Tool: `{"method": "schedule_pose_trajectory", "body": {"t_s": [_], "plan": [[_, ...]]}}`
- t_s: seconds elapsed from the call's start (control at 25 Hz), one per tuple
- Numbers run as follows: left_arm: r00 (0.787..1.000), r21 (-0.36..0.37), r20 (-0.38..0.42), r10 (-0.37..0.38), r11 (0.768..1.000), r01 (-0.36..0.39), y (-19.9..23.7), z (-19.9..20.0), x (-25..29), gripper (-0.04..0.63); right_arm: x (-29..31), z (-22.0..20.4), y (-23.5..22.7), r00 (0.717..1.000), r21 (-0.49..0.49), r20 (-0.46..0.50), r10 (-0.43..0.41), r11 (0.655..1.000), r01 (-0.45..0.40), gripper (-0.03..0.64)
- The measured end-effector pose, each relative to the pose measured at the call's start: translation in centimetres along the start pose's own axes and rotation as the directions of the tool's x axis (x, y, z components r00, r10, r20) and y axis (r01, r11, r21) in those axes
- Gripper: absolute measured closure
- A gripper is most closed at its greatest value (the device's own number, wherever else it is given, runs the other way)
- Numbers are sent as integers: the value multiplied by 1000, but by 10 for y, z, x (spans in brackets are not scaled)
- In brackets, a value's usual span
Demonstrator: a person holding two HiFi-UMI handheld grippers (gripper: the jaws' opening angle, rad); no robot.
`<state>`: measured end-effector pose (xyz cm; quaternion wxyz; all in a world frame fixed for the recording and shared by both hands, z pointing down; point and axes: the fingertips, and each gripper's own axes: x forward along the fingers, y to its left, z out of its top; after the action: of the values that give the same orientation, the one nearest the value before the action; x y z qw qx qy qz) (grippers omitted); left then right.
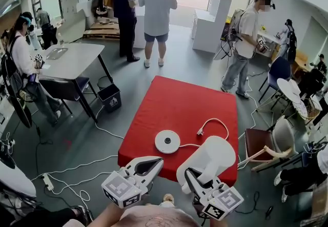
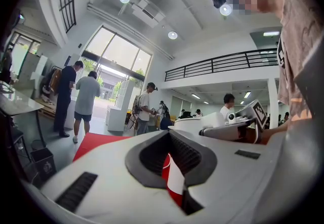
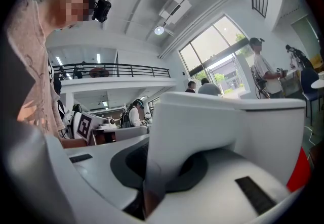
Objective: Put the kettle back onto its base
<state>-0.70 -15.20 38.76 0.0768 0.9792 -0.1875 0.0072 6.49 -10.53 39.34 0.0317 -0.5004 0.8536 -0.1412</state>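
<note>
A white kettle point(image 1: 215, 153) hangs over the near right edge of the red table point(image 1: 174, 100). My right gripper point(image 1: 191, 175) is shut on its handle point(image 3: 188, 139), which fills the right gripper view with the kettle body point(image 3: 266, 132) behind it. The round white base point(image 1: 167, 141) lies flat on the table, to the left of the kettle and beyond it, with its cord point(image 1: 218, 122) looping off to the right. My left gripper point(image 1: 157, 160) hovers near the table's front edge, just short of the base. Its jaws point(image 2: 169, 136) are shut with nothing between them.
Several people stand around the room beyond the table. A grey table point(image 1: 72, 59) with a black bin point(image 1: 109, 98) stands at the left. Chairs point(image 1: 266, 144) crowd the table's right side. Cables and a power strip point(image 1: 48, 182) lie on the floor at the left.
</note>
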Motion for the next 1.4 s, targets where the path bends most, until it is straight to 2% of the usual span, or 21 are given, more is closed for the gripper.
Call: {"method": "schedule_pose_trajectory", "body": {"t_s": [0.76, 1.16, 1.4], "plan": [[999, -3, 1, 50, 999, -50, 5, -3, 33, 611, 11, 15, -32, 996, -19, -3, 88, 996, -88, 571], [990, -17, 11, 138, 990, -138, 18, -6, 53, 611, 23, 26, -52, 984, -56, -33, 174, 983, -176, 571], [983, -25, -15, 181, 983, -181, 27, -7, 49, 611, 41, 36, -51, 974, -79, -39, 225, 971, -227, 571]]}}
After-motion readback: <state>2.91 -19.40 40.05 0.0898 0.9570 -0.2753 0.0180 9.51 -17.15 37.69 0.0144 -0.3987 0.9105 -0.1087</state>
